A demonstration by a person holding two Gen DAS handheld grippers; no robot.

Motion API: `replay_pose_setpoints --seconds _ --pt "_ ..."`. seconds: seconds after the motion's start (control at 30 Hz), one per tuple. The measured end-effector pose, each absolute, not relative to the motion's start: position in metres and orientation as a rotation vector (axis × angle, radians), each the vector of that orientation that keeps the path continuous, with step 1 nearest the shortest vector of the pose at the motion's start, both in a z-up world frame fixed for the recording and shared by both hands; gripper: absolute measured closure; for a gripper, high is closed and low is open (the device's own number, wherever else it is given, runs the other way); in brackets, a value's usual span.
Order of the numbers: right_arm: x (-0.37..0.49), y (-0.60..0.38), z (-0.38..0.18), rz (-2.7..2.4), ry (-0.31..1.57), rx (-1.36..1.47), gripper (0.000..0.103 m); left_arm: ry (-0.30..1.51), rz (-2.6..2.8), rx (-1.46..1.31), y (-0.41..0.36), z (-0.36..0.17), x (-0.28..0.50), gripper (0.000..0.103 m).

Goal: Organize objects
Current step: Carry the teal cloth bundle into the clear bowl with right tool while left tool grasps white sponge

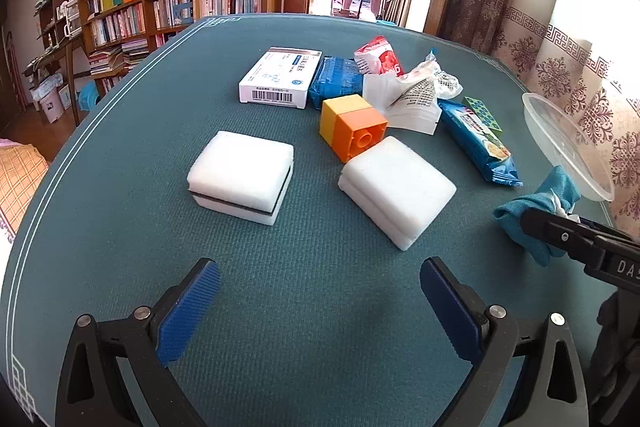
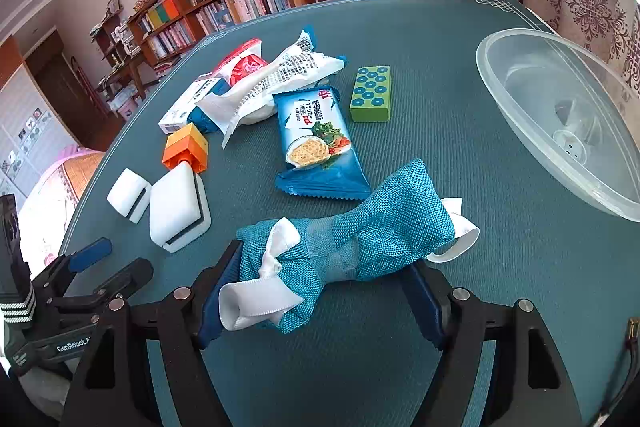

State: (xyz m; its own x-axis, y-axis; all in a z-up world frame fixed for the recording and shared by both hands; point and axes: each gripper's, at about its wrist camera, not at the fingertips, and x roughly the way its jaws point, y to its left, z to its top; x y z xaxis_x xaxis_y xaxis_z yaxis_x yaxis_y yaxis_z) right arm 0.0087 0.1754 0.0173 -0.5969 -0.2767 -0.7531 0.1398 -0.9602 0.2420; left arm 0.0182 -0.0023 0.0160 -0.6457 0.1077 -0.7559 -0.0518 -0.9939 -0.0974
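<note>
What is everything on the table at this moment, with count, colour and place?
White sponge blocks: two, white, near-left of table.
Toy brick: one, orange and yellow, behind the sponges.
Medicine box: one, white, far centre.
Snack packets: several, blue, white, red, centre.
Green dotted block: one, right of the packets.
Clear bowl: one, right edge.
Teal bow: one, white ribbon, between the right gripper's fingers.
Left gripper: open, empty.
Right gripper: open around the bow.
</note>
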Motion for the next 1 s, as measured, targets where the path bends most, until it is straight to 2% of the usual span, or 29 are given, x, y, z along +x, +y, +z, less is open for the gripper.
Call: replay_pose_setpoints --seconds 0.33,0.63,0.7,0.73,0.8,0.87,1.0 --pt "0.025 0.195 0.029 -2.637 -0.253 1.238 0.027 -0.101 2.725 -1.293 0.03 0.032 -0.009 0.001" --pt "0.033 0.203 0.035 -2.654 -0.219 1.221 0.027 -0.092 2.727 -1.391 0.05 0.017 -0.035 0.001" --pt "0.036 0.206 0.036 -2.659 -0.217 1.213 0.027 -0.111 2.727 -1.407 0.047 0.014 -0.035 0.01" --pt "0.038 0.208 0.037 -2.662 -0.217 1.21 0.027 -0.117 2.723 -1.422 0.046 0.013 -0.036 0.019" --pt "0.038 0.21 0.039 -2.665 -0.221 1.209 0.027 -0.114 2.737 -1.416 0.044 0.014 -0.034 0.025" --pt "0.04 0.213 0.04 -2.668 -0.226 1.209 0.027 -0.127 2.728 -1.412 0.043 0.016 -0.032 0.034" --pt "0.041 0.216 0.041 -2.67 -0.232 1.213 0.027 -0.115 2.727 -1.403 0.043 0.018 -0.028 0.041"
